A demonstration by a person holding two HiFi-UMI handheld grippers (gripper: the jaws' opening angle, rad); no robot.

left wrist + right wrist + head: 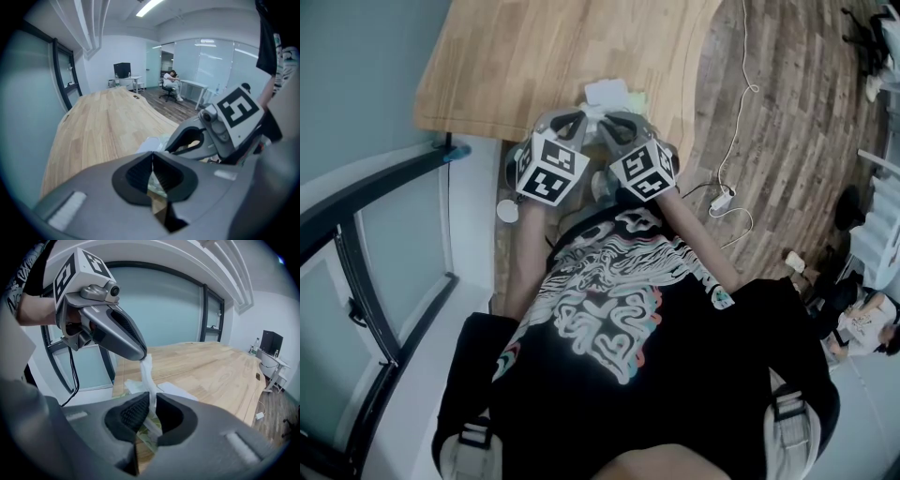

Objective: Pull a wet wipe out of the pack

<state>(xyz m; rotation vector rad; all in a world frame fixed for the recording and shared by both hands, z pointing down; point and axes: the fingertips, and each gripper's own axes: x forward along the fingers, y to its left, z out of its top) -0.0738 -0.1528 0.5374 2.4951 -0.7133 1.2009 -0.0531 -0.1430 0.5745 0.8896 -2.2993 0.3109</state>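
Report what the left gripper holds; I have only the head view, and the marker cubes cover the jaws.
Observer: The left gripper is shut on the top end of a wet wipe, shown in the right gripper view.
Operator: Now the right one.
Observer: The right gripper is closed on the same wipe lower down; the strand stretches between the two.
Operator: Give me the pack.
Observer: The pack, green-printed, lies just below the right jaws on the wooden table.
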